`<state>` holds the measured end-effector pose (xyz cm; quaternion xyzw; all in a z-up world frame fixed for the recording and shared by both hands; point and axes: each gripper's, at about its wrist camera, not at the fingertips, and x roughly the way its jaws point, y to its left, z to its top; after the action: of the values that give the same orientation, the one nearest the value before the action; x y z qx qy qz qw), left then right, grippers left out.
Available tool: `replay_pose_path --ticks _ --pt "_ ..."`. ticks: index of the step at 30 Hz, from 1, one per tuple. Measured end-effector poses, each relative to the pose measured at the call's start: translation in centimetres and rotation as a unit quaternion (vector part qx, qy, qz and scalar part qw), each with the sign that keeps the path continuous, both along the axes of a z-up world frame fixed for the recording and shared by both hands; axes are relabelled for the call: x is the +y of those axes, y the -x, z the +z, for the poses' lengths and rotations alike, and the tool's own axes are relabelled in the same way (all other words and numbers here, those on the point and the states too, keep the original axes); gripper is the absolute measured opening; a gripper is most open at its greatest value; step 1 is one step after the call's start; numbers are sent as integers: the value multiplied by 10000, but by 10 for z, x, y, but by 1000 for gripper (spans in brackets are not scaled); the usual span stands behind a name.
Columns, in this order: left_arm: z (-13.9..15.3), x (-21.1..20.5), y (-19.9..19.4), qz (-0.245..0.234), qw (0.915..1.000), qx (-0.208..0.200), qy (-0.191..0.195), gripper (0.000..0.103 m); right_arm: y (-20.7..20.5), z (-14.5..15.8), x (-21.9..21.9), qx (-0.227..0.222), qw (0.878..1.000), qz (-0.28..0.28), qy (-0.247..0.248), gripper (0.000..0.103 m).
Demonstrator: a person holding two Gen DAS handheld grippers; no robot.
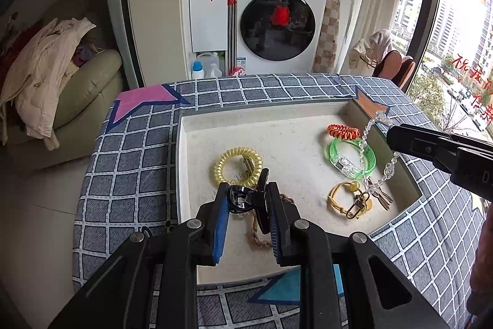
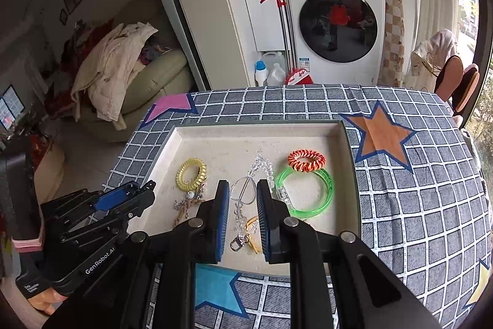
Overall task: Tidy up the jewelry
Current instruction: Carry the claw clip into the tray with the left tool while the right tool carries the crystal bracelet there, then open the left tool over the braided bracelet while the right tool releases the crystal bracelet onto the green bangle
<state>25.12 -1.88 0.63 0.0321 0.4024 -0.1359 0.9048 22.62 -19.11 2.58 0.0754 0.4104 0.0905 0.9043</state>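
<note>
While you are carrying both pieces above the tray (image 1: 185, 162), note that the left tongs (image 1: 246, 199) are pinching a black hair claw (image 1: 243, 199) between the blue pads, and the right tongs (image 2: 243, 199) are narrowed on a clear bead bracelet (image 2: 262, 168) that is draping out past the tips; in the left wrist view the same strand is hanging from the right tongs over the tray's right side. You are handling a rigid, light, glossy plastic claw: it is likely to twist or slip under a pinch on its curved back, so keep the pads across its flat sides near the hinge. You are handling a limp, light strand in the bracelet; it is probably swinging with every move, and its beads can snag on the yellow cord bracelet (image 1: 342, 196) and metal clasp (image 1: 357, 205) lying below. Hold it by its thin wire loop section, not by a single bead. The yellow coil tie (image 1: 237, 165), orange coil tie (image 1: 343, 131) and green bangle (image 1: 351, 156) are resting in the tray on the checked desk (image 1: 138, 162).
</note>
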Motion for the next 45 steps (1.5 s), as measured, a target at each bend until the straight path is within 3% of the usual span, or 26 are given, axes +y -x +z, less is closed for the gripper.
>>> replay_pose_path --ticks 16,31,34,36,40,42,43,45 --pt "-44 -24 -18 -14 9987 233 -450 44 -19 -62 -38 529 9970 -539 188 20" --pt "-51 -28 -18 47 9967 147 -793 44 -15 -87 -41 843 9941 -605 305 21" --pt "-47 -27 -16 48 9969 124 -770 44 -14 -87 -42 890 9938 -623 221 35" --pt "-46 -28 -15 38 9969 104 -778 44 -11 -84 -42 841 9942 -648 148 53" --pt "-43 -30 -13 31 9966 102 -812 45 -7 -76 -39 724 9954 -621 113 54" --pt "-41 -30 -11 53 9965 40 -830 73 -4 -72 -39 679 9956 -635 88 54" --pt "-38 -30 -8 75 9966 -53 -824 93 -3 -71 -39 660 9957 -645 75 54" --pt "-33 -30 -3 51 9963 -230 -823 95 -1 -67 -40 620 9959 -663 45 54"
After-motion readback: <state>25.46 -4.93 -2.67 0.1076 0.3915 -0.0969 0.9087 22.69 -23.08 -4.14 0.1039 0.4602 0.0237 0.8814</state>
